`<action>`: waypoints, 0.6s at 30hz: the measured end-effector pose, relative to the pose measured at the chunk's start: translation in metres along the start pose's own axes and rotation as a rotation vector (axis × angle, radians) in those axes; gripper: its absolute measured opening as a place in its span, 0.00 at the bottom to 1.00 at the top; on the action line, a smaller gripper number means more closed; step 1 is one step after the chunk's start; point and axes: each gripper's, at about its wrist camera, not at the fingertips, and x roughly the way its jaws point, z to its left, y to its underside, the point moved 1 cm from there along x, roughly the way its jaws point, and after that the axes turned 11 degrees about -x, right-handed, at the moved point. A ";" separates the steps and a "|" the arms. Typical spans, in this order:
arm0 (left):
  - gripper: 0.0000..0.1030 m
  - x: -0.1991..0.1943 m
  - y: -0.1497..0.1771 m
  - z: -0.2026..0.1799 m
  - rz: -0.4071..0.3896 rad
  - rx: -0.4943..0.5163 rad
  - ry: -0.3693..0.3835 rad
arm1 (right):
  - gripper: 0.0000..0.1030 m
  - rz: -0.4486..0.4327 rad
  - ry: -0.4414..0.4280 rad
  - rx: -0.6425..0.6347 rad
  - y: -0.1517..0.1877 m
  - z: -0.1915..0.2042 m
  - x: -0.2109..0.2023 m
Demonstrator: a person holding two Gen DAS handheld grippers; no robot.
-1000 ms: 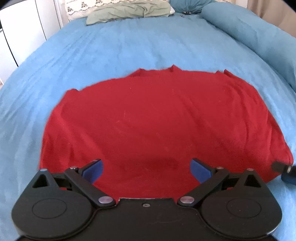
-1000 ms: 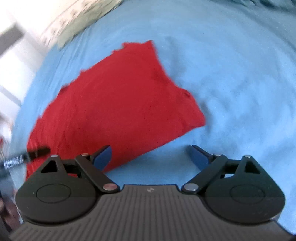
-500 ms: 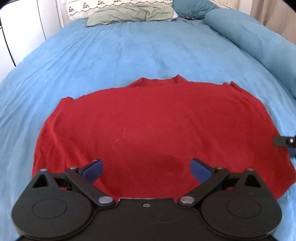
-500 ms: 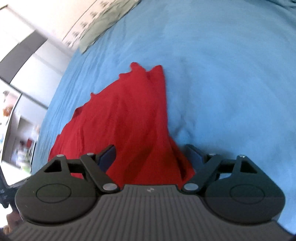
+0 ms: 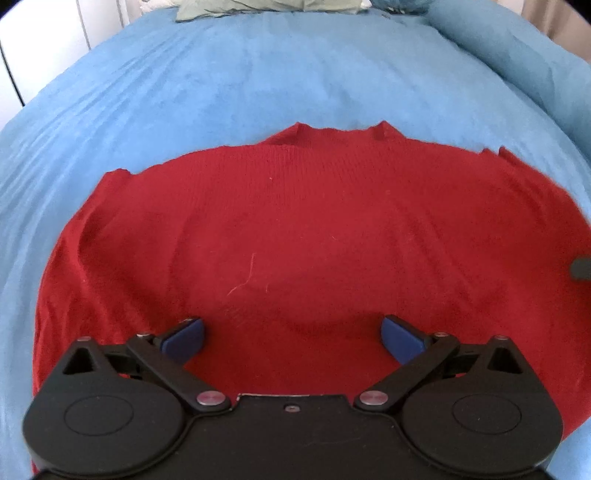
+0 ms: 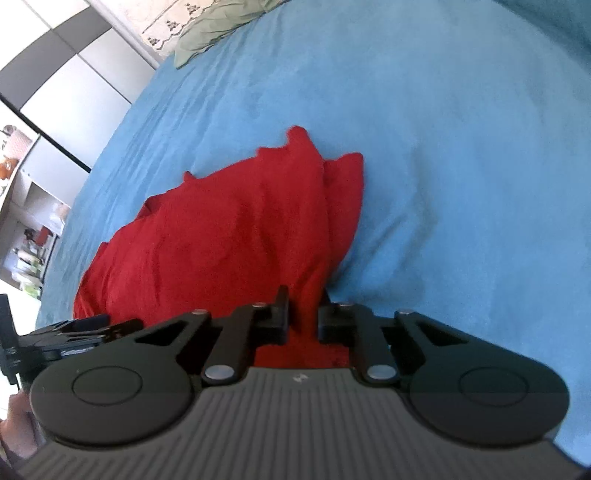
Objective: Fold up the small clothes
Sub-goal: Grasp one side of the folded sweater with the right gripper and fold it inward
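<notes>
A red knit sweater (image 5: 295, 236) lies spread on the blue bedspread (image 5: 258, 74), neckline away from me. My left gripper (image 5: 291, 334) is open, its blue pads over the sweater's near hem. My right gripper (image 6: 303, 314) is shut on the sweater's (image 6: 221, 236) near right edge, the cloth bunched between its fingers. Its tip shows at the right edge of the left wrist view (image 5: 581, 267). The left gripper shows at the left edge of the right wrist view (image 6: 70, 326).
Pillows (image 5: 266, 5) lie at the head of the bed, and a rolled blue duvet (image 5: 517, 48) runs along the right side. White wardrobe doors (image 6: 74, 74) and shelves (image 6: 29, 221) stand to the left of the bed.
My right gripper moved onto the sweater's right edge and closed on it. My left gripper moved closer over the near hem and stayed open.
</notes>
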 end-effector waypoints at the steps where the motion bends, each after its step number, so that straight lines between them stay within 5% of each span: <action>1: 1.00 0.000 -0.002 0.001 0.008 0.002 0.001 | 0.26 -0.001 0.004 -0.008 -0.003 0.007 -0.005; 6: 1.00 -0.020 -0.013 0.019 0.026 -0.049 0.017 | 0.25 -0.030 -0.028 -0.050 -0.028 0.065 -0.026; 11: 1.00 -0.069 -0.022 0.080 -0.035 -0.087 -0.018 | 0.25 -0.066 -0.119 -0.121 -0.053 0.160 -0.028; 18: 1.00 -0.096 0.000 0.186 -0.046 -0.130 -0.109 | 0.25 -0.022 -0.196 -0.269 -0.040 0.307 0.047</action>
